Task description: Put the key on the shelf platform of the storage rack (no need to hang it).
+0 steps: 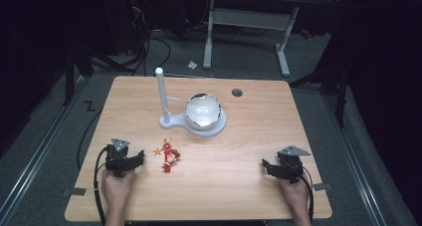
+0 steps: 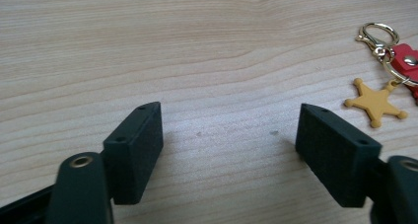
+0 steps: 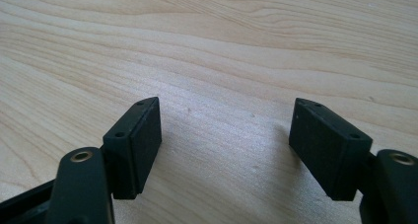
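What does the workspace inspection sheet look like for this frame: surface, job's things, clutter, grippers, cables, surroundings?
Surface: wooden table, round hole near far edge.
Job's things: red keychain with yellow star and gold clasp; white stand with upright post, shiny bowl on its base.
Clutter: nothing seen.
Grippers: left gripper open beside the keychain; right gripper open over bare wood.
Cables: a black cable trails from each gripper.
Surroundings: dark room, grey floor, white desk frame behind, floor cables.

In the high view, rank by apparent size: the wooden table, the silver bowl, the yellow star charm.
1. Table
2. Bowl
3. Star, tiny here
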Demonstrator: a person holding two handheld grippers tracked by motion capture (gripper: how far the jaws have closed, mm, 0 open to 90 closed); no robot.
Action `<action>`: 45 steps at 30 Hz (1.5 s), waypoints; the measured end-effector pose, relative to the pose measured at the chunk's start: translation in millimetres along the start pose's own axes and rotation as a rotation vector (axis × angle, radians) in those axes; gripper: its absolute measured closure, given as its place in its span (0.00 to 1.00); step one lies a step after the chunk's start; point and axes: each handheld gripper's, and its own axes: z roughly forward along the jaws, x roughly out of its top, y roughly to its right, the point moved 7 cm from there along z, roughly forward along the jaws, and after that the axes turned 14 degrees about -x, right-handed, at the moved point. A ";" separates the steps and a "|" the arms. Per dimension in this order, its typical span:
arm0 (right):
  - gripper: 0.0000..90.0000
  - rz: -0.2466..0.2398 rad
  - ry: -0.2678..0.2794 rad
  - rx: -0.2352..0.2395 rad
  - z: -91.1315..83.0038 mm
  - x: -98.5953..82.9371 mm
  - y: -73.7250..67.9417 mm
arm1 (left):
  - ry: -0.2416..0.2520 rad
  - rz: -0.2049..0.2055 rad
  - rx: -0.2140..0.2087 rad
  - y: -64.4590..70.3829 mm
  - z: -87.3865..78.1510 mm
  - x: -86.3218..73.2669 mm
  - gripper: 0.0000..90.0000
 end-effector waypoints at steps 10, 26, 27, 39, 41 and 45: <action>0.32 0.001 0.001 0.000 0.0 0.0 0.0 | -0.011 -0.006 0.000 -0.1 -1.2 -0.4 0.27; 0.32 0.001 0.001 0.000 -0.1 -0.1 0.0 | -0.039 0.000 -0.002 -0.7 -3.6 1.8 0.28; 0.32 0.001 0.001 0.000 -0.1 -0.1 -0.1 | -0.044 0.008 -0.002 -1.1 -4.2 1.9 0.28; 0.32 0.001 0.001 0.000 -0.1 -0.1 0.0 | -0.039 -0.052 -0.038 11.1 -16.0 13.0 0.28; 0.32 0.001 0.001 0.000 -0.1 -0.1 -0.1 | -0.040 -0.066 -0.039 14.0 -18.7 14.4 0.28; 0.32 0.001 0.001 0.000 -0.1 -0.1 -0.1 | -0.056 -0.043 -0.070 18.6 -23.6 15.1 0.28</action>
